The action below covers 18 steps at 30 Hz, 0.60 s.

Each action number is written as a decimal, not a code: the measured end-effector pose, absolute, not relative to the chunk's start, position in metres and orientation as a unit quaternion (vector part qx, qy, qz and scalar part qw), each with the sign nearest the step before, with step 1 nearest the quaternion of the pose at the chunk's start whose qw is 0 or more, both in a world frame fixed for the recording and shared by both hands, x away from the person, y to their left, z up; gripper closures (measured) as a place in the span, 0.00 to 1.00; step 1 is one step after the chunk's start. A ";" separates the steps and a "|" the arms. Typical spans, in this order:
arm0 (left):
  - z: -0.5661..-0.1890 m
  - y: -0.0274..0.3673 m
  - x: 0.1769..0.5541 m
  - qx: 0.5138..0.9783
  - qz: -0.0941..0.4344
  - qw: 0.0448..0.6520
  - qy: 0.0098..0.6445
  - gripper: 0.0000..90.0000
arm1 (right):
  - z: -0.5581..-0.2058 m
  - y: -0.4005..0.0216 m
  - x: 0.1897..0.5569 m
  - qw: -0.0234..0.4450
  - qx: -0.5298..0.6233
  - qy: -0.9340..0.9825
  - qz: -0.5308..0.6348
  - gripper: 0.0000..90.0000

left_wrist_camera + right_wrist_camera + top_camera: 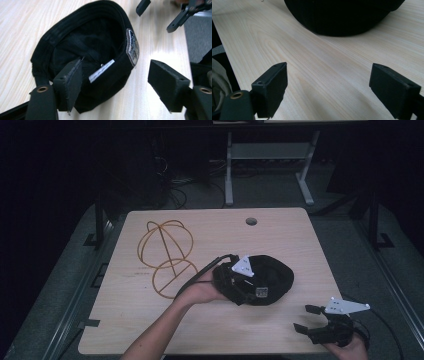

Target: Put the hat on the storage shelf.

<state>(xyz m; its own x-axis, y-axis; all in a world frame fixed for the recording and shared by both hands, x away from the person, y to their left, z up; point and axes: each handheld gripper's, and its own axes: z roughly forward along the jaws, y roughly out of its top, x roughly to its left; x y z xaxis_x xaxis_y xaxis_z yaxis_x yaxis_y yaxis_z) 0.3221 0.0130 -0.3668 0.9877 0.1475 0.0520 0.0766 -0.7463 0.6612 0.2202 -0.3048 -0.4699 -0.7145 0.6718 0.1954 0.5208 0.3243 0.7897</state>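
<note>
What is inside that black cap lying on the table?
Inside the upturned black cap a white label is sewn to the dark lining. The left claw has one jaw over the rim, covering part of the inside.

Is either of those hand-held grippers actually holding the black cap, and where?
Nothing is held. The left hand-held gripper straddles the black cap's rim, jaws open. The right hand-held gripper is open over bare table.

Dim room, lit tabletop, soft close-up blur.
</note>
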 end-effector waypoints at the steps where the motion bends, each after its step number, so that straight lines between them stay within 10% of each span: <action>1: -0.368 0.011 0.323 0.934 0.049 0.348 0.061 0.33 | -0.470 -0.305 0.220 0.085 0.367 0.810 0.450 0.16; 18: -0.385 -0.006 0.326 0.950 0.030 0.310 0.031 0.85 | -0.472 -0.302 0.221 0.081 0.366 0.813 0.446 0.16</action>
<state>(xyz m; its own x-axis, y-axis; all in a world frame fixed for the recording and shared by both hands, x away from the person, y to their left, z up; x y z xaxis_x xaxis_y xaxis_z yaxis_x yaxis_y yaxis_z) 0.3260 -0.0062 -0.3853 0.9963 0.0776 0.0381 0.0402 -0.8064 0.5900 0.2210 -0.3022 -0.4720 -0.7188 0.6671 0.1957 0.5233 0.3338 0.7840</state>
